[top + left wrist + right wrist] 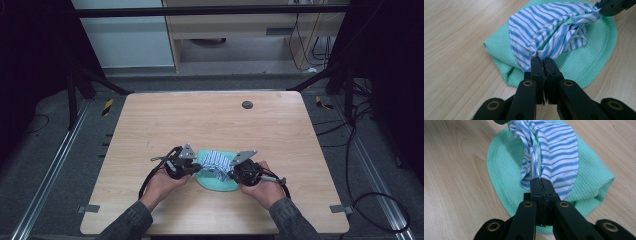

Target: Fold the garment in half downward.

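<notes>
A blue-and-white striped cloth lies bunched on top of a mint-green waffle cloth near the table's front edge. My left gripper is at the striped cloth's left end, its jaws shut on a pinch of the striped cloth. My right gripper holds the opposite end, jaws shut on the striped cloth. In the left gripper view the green cloth spreads beneath the stripes, and my left gripper grips a gathered fold. My right gripper pinches a fold over the green cloth.
The wooden table has bare surface behind and beside the cloths. A small dark round disc sits near the table's far edge. Cables trail from both grippers toward the front corners.
</notes>
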Tool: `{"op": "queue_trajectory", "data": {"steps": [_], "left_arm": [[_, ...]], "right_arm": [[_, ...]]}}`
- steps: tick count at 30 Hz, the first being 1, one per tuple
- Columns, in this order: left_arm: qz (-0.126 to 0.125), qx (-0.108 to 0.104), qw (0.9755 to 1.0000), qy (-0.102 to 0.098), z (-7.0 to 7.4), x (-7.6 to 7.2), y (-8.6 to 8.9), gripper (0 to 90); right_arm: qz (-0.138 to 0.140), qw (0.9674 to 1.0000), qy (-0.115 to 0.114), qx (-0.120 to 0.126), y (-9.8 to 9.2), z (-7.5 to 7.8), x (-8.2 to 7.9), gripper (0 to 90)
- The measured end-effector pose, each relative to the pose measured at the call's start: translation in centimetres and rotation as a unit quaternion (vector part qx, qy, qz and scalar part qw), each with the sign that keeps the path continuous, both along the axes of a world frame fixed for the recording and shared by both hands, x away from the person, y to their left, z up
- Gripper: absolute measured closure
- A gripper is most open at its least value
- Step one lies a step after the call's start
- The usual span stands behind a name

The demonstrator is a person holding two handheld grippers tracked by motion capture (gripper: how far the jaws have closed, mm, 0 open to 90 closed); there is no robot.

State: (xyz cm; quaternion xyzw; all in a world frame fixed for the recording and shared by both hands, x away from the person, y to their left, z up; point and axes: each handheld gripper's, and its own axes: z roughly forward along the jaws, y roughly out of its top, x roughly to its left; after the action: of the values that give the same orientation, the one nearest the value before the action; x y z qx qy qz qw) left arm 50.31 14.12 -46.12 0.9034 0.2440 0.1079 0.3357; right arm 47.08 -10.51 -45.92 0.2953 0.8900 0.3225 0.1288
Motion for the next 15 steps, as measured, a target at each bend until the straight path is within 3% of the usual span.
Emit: {"op": "queue_trajectory", "data": {"steps": [15], "left_arm": [[-0.012, 0.008, 0.9999, 0.002, -1.0, -1.5, 0.1, 87.9]], "right_arm": [[0.001, 1.0000, 0.007, -0.001, -0.5, -0.6, -0.5, 90.0]]}}
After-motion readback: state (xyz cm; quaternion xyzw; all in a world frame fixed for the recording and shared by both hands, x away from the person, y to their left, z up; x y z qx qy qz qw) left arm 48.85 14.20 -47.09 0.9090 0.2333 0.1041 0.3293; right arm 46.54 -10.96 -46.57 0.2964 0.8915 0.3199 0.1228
